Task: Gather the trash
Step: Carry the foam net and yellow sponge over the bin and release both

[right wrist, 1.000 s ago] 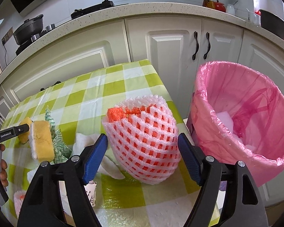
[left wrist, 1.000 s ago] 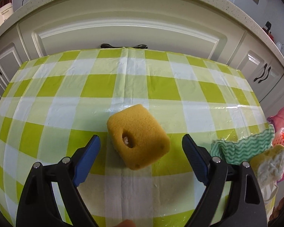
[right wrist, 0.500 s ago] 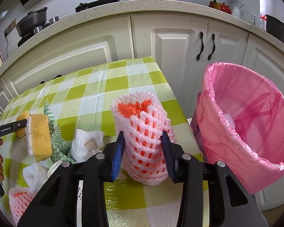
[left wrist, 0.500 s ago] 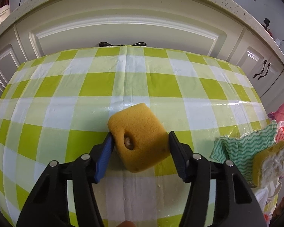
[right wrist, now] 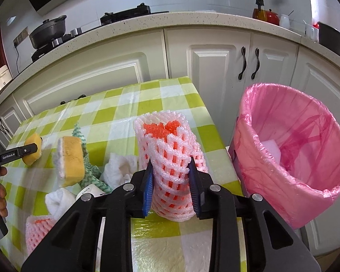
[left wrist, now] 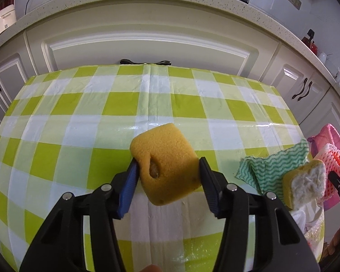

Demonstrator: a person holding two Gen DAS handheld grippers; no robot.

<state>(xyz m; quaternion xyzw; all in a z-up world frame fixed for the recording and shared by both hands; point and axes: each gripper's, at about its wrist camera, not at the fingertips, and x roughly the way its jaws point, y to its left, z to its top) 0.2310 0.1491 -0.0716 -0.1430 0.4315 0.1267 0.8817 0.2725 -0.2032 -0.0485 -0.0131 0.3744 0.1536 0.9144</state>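
Observation:
My left gripper [left wrist: 167,170] is shut on a yellow sponge block [left wrist: 166,165] with a hole in its side, held just above the checked tablecloth [left wrist: 102,104]. It also shows in the right wrist view [right wrist: 32,150]. My right gripper [right wrist: 171,174] is shut on a white foam fruit net with an orange core [right wrist: 170,156], squeezed narrow and upright above the table's right edge. A bin with a pink bag [right wrist: 292,149] stands to the right of the table, with a white piece inside.
Near the table's right side lie a yellow-and-white sponge [right wrist: 69,161], a green wavy cloth [left wrist: 267,165], crumpled white tissue [right wrist: 117,168] and another foam net [right wrist: 37,230]. White kitchen cabinets [right wrist: 215,68] and a worktop stand behind.
Both grippers closed from open: the left onto the yellow sponge block, the right onto the foam net, squeezing it narrow. Both things have risen slightly.

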